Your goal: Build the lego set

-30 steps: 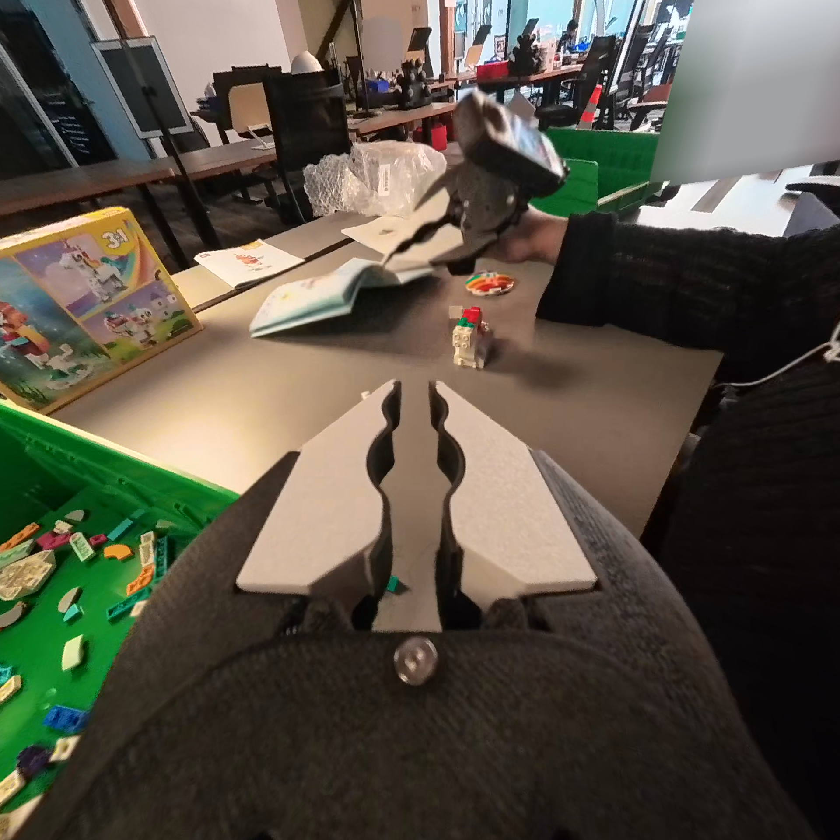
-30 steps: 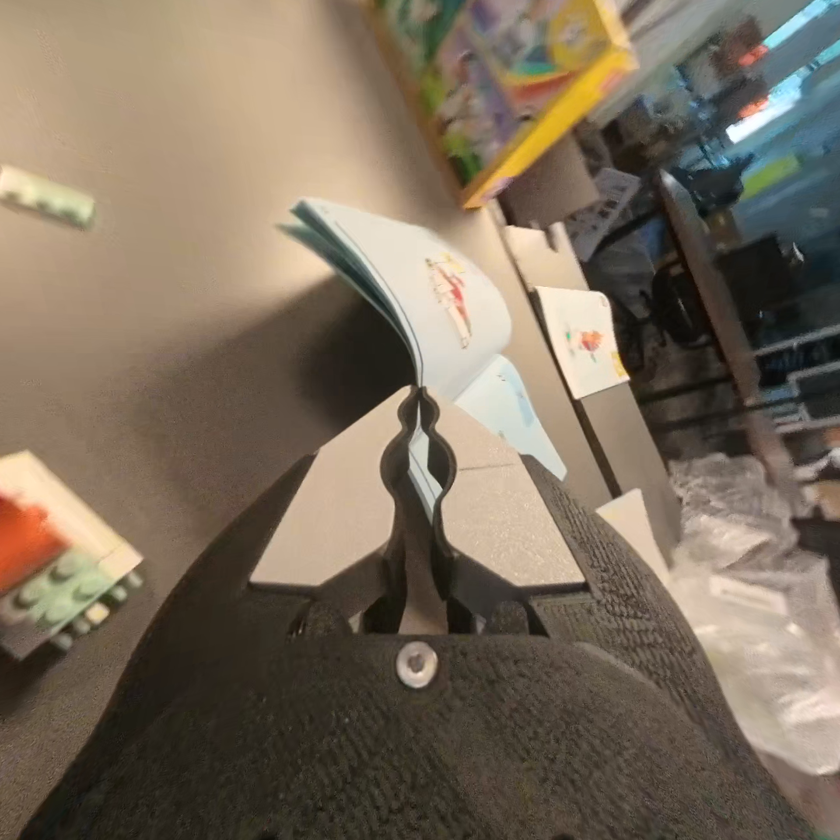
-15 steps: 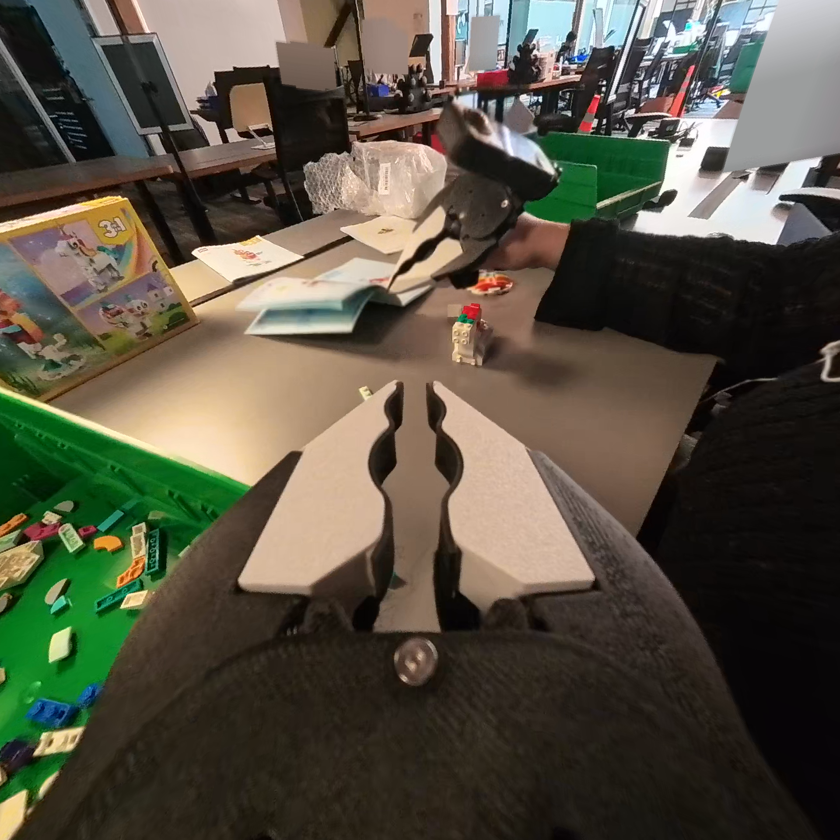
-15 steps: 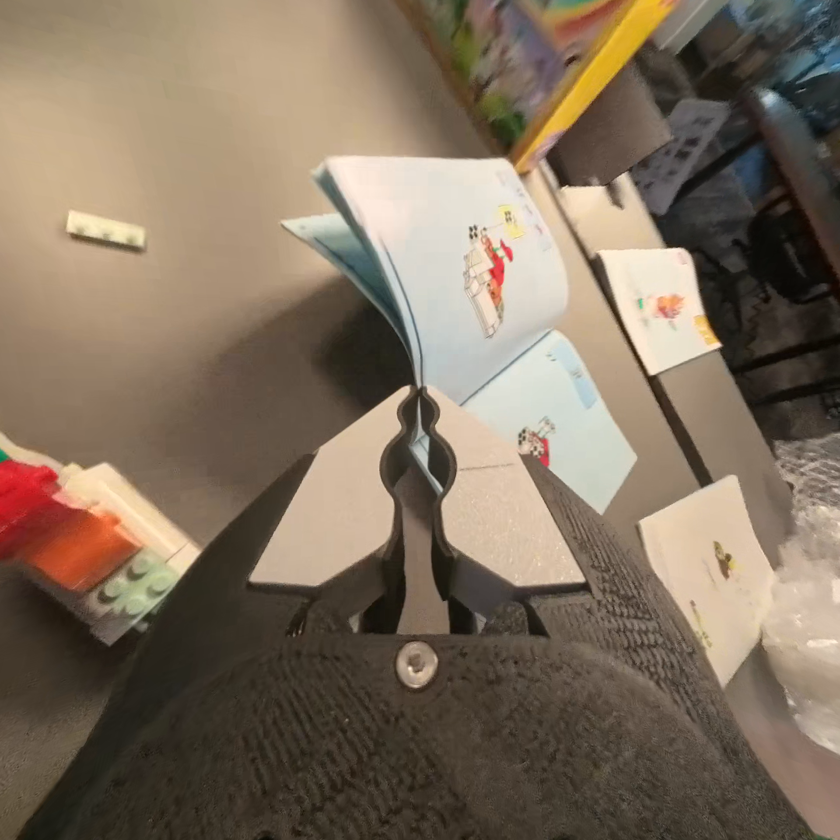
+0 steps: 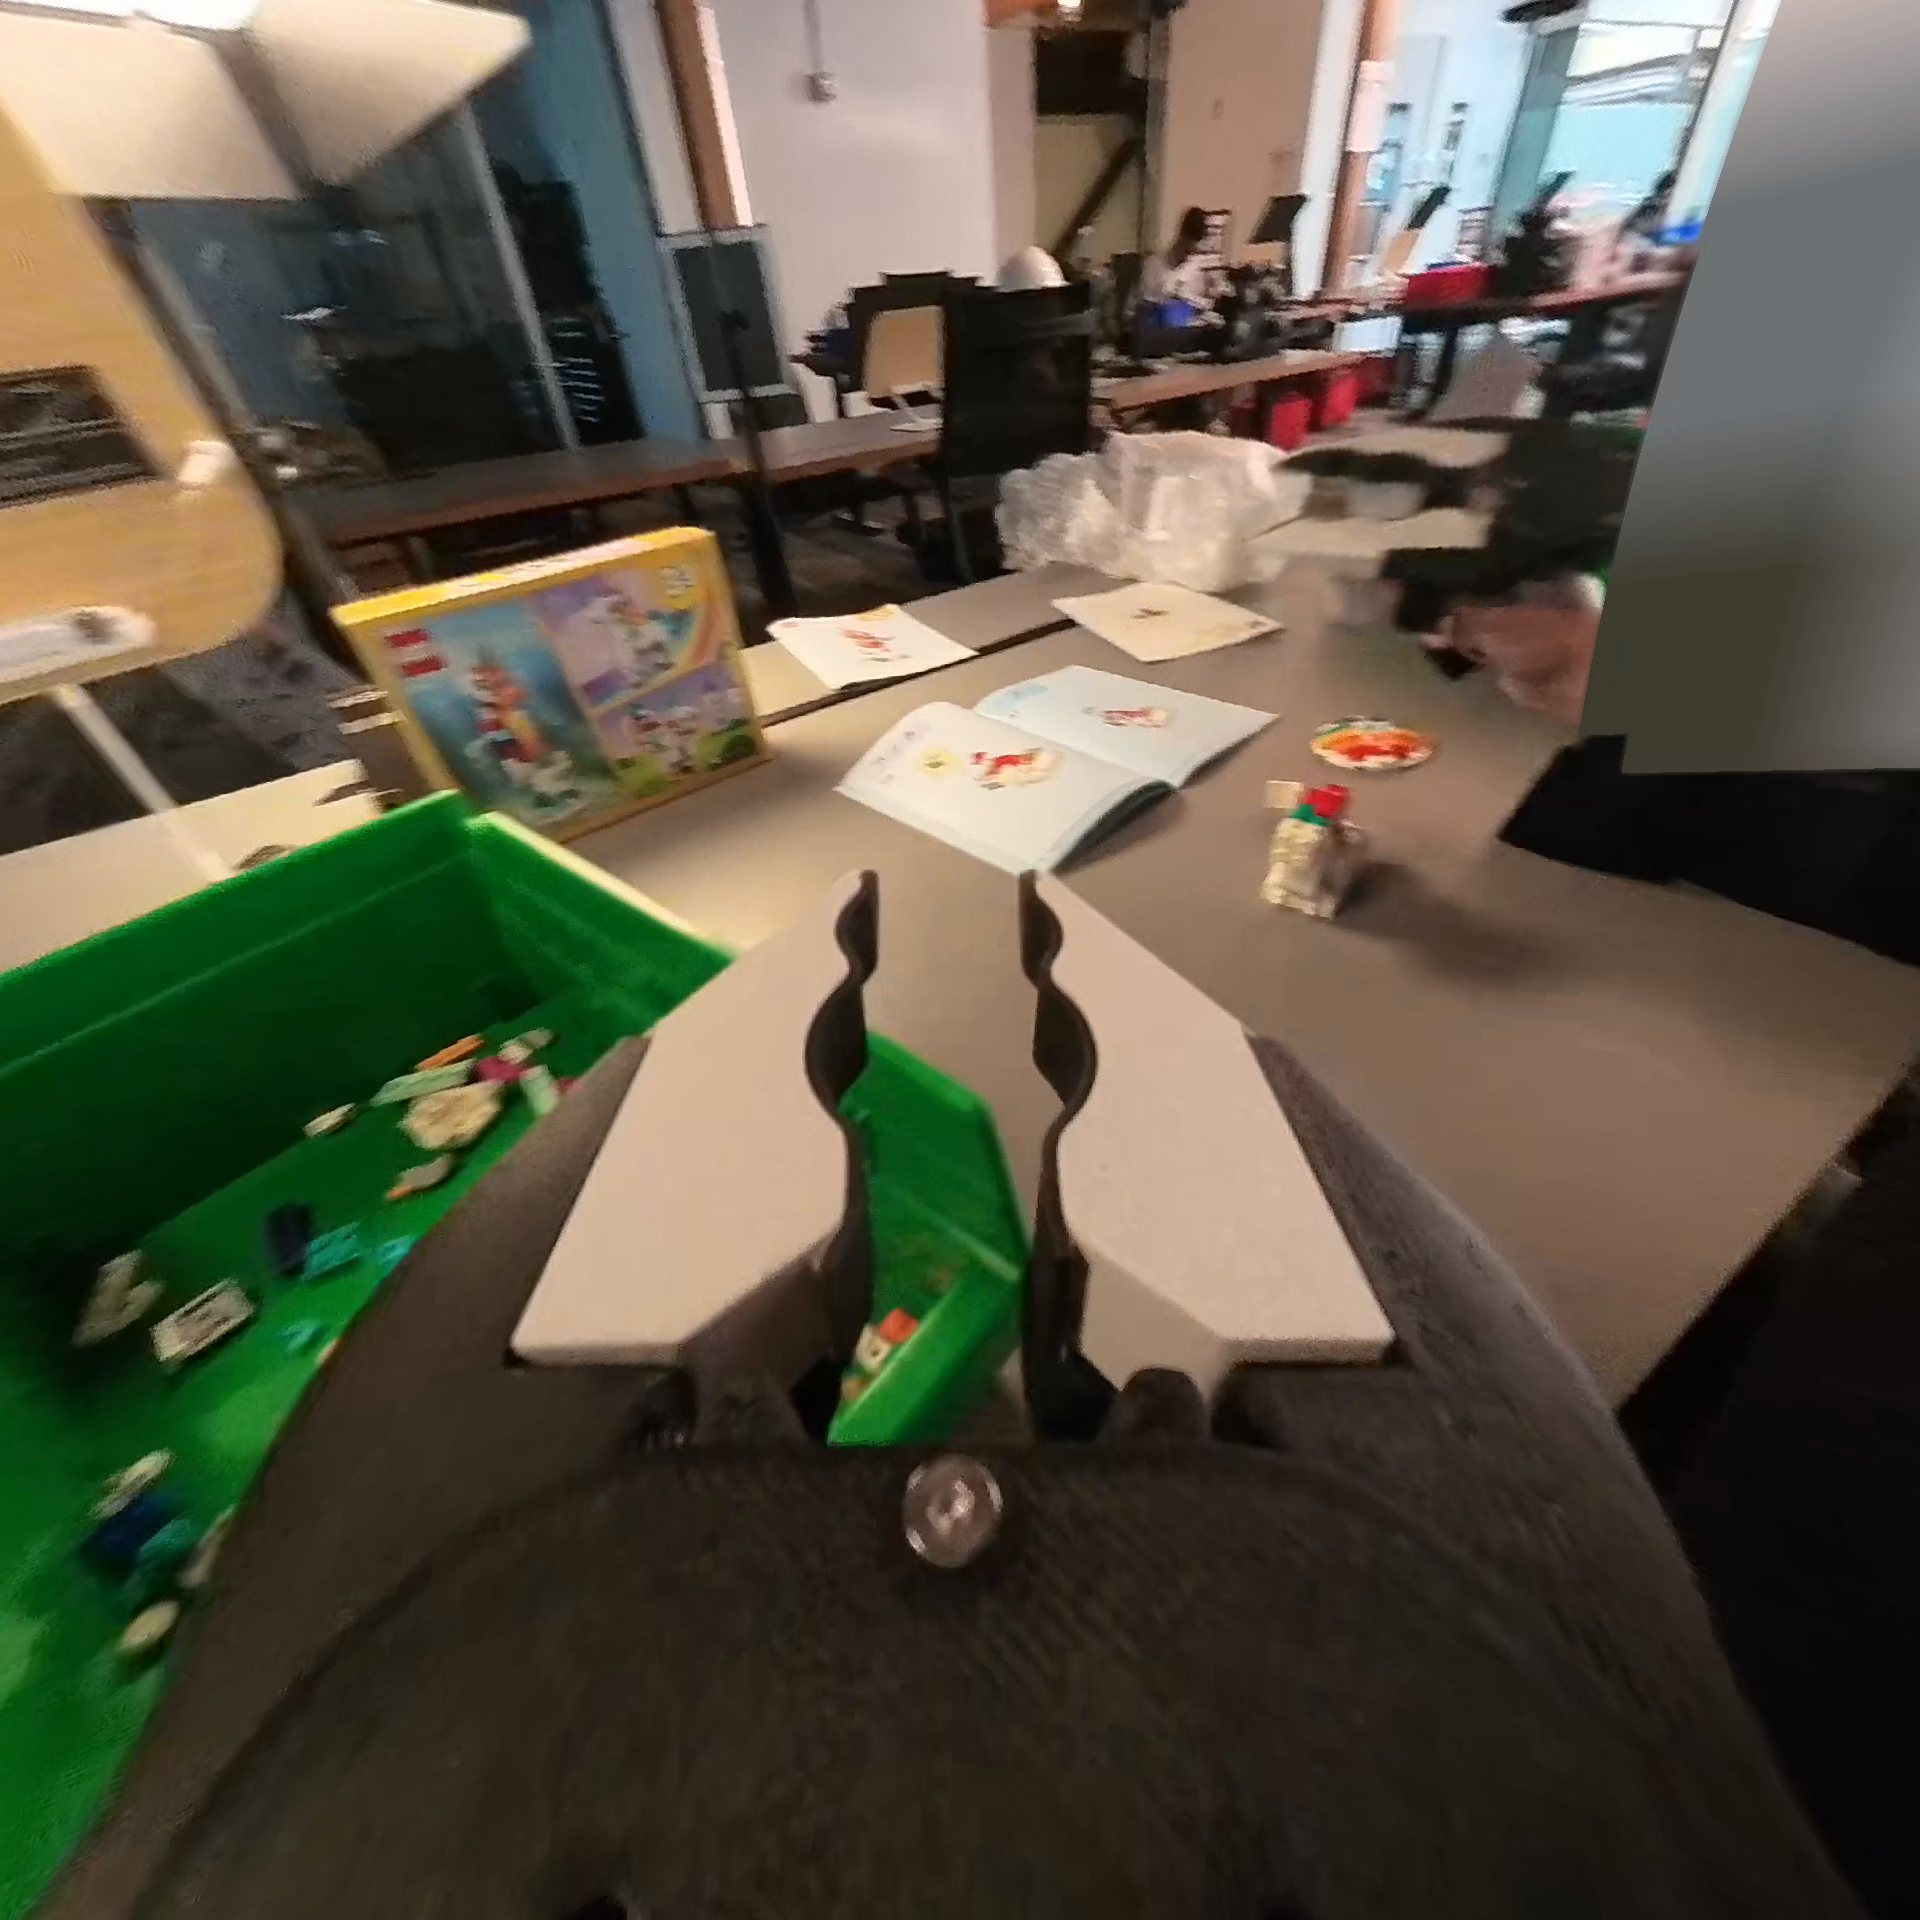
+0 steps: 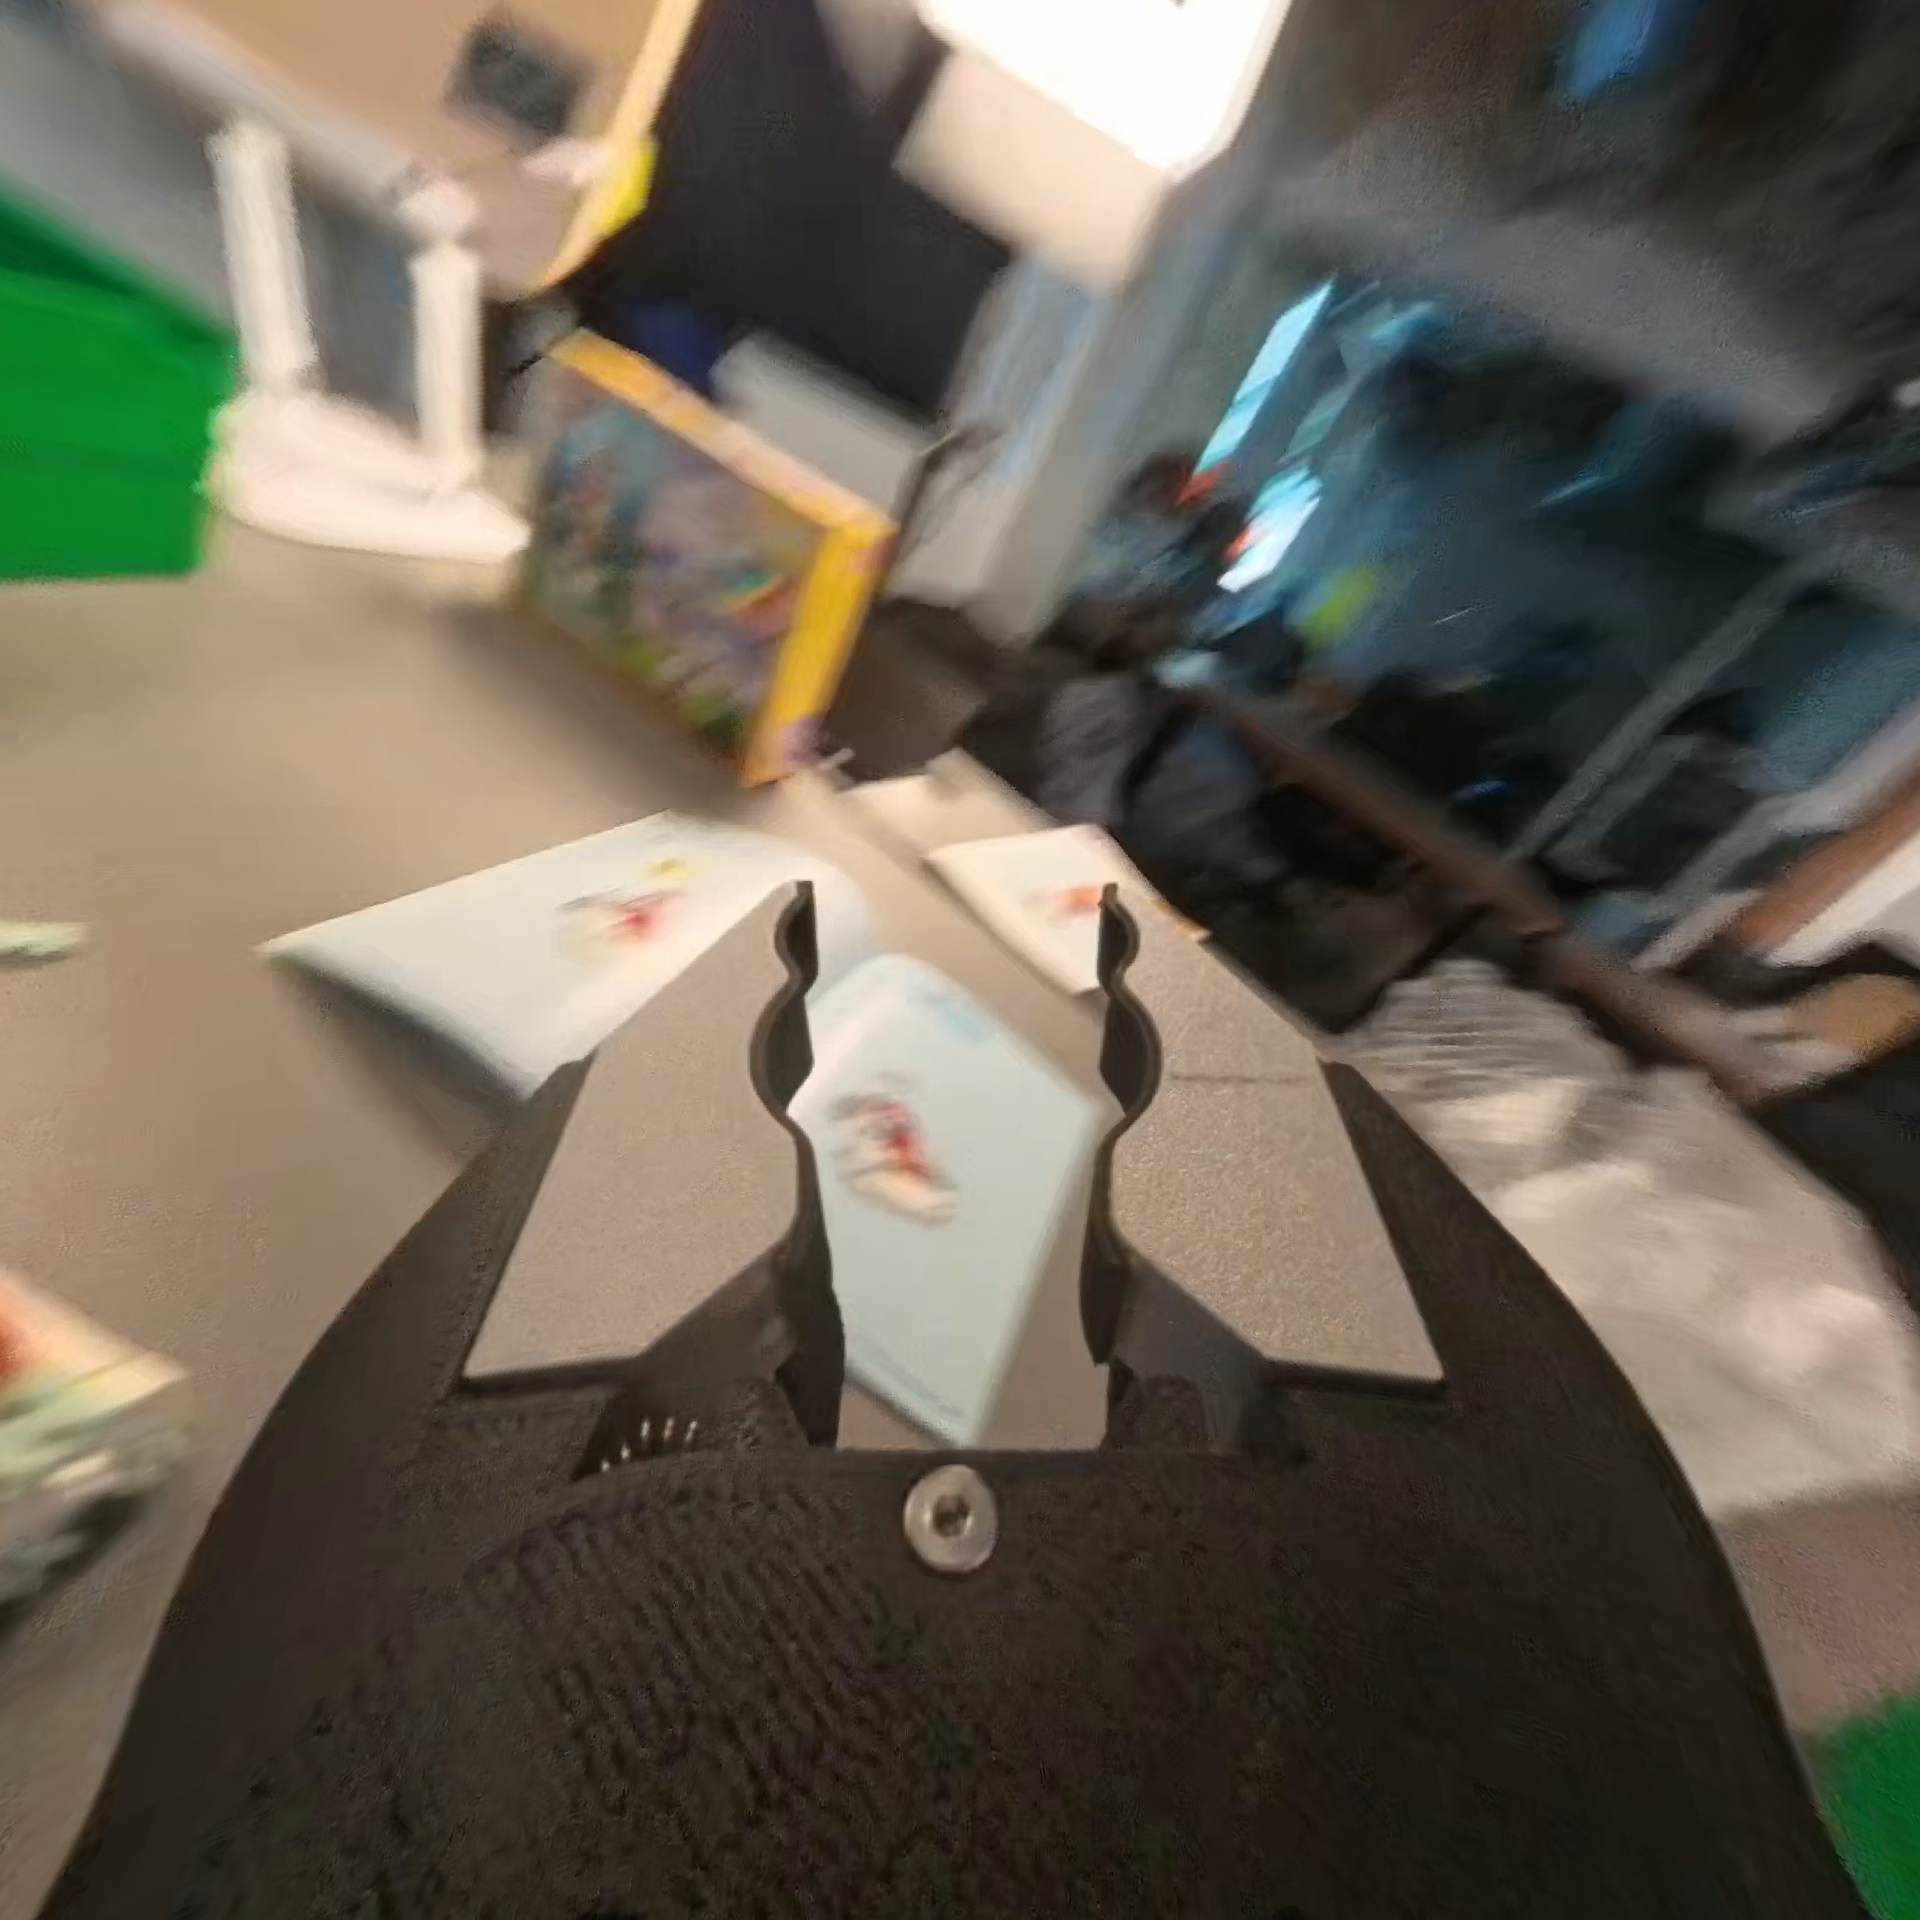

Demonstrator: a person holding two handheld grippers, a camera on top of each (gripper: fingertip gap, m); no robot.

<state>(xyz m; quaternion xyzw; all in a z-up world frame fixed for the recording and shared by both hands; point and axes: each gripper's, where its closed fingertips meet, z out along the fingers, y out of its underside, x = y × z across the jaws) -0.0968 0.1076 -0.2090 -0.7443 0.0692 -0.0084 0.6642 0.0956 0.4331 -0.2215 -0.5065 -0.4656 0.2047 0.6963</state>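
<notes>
Open-plan office, long desks and chairs behind; work surface is a dark grey table (image 5: 1455, 1039). Green bin (image 5: 260, 987) of loose lego pieces (image 5: 447, 1117) sits at the table's left end. Lego box (image 5: 571, 686) stands behind it. Instruction booklet (image 5: 1049, 764) lies open and flat mid-table, with the small partly built model (image 5: 1307, 868) just to its right and a round multicoloured piece (image 5: 1374, 744) beyond. Two loose leaflets and a crumpled plastic bag are farther back.

Left gripper (image 5: 945, 894): jaws parted, nothing between them, hanging over the bin's near corner. Right gripper (image 6: 951, 904): jaws wide apart, empty, above the booklet's right page (image 6: 935, 1153). The right wrist view is heavily motion-blurred.

Risks, as a judgement: the blur suggests fast movement, so the right gripper could clip the model at its lower left and knock it over or apart. The booklet pages could spring shut and lose the step. The left gripper, reaching into the bin, could pinch two pieces or the wrong one, since the pieces are small and mixed.

Versus half a second ago: the right gripper was clamped on a lifted page; now it has let go and the booklet is flat. The left jaws have widened, and its view has swung left toward the bin.
</notes>
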